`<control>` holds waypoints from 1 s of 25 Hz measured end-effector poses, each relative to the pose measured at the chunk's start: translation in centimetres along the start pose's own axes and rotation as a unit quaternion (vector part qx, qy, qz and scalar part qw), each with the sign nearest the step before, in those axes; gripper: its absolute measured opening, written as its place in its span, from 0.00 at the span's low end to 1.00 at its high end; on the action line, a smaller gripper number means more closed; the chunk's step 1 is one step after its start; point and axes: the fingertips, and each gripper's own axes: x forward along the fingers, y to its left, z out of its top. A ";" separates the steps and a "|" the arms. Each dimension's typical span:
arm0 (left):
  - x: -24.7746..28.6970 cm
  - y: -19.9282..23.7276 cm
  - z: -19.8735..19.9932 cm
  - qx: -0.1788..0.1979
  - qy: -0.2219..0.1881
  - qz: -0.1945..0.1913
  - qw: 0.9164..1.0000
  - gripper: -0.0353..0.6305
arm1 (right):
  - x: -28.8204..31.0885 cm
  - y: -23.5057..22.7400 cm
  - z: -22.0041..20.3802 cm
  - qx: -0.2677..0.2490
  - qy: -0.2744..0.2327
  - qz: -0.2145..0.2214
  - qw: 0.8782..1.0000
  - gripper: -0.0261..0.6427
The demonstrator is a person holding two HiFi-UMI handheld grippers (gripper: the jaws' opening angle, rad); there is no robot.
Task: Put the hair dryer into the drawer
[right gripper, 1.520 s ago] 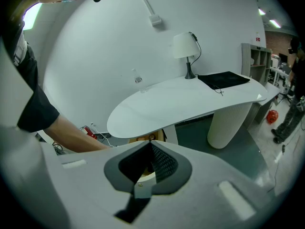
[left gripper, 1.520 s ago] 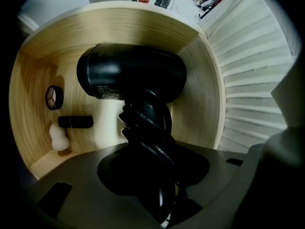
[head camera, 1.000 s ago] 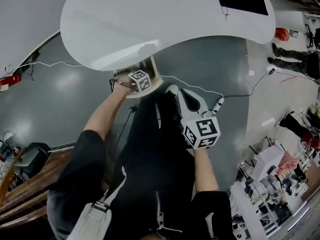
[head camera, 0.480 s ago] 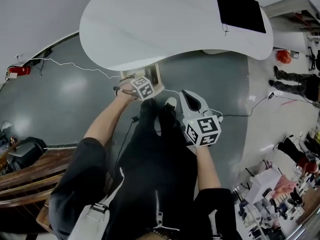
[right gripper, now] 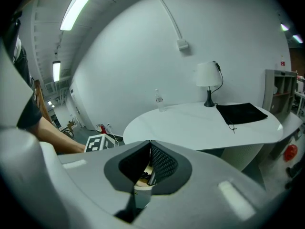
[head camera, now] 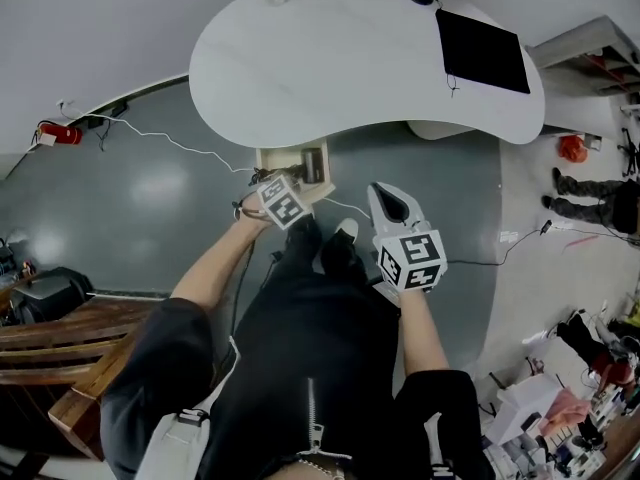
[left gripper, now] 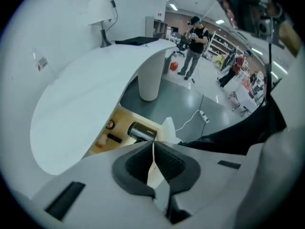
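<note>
The hair dryer (head camera: 313, 163) is dark with a silver barrel and lies inside the open wooden drawer (head camera: 280, 158) under the white table (head camera: 350, 58). In the left gripper view the hair dryer (left gripper: 141, 131) sits just past the jaw tips, beside small items in the drawer (left gripper: 102, 140). My left gripper (head camera: 285, 190) hangs above the drawer's front, pointing steeply down, shut and holding nothing. My right gripper (head camera: 387, 193) is to its right over the floor, also shut and empty. In their own views the left gripper (left gripper: 153, 146) and right gripper (right gripper: 150, 148) both show pads touching.
On the table stand a lamp (right gripper: 208, 75), a black mat (head camera: 482, 48) and a small bottle (right gripper: 159, 100). A white cable (head camera: 180, 143) runs across the grey floor. My shoes (head camera: 345, 233) are below the drawer. Wooden furniture (head camera: 60, 348) is at the left. A person (left gripper: 194, 46) stands far off.
My left gripper has lifted up and away from the drawer's front. My right gripper has risen slightly. More of the table top shows in the head view.
</note>
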 end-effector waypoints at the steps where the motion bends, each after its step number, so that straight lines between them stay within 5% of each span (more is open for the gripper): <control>1: -0.9 -0.2 0.4 -0.010 -0.013 -0.001 1.000 0.08 | 0.0 0.0 0.2 -0.003 -0.003 0.001 1.000 0.04; 14: -12.4 -0.2 7.3 -0.074 -0.170 0.039 0.982 0.08 | -1.0 0.4 3.5 -0.014 -0.049 0.015 0.999 0.04; 25: -15.3 -0.6 9.8 -0.082 -0.215 0.053 0.972 0.08 | -1.4 0.1 4.4 -0.027 -0.058 0.024 0.998 0.04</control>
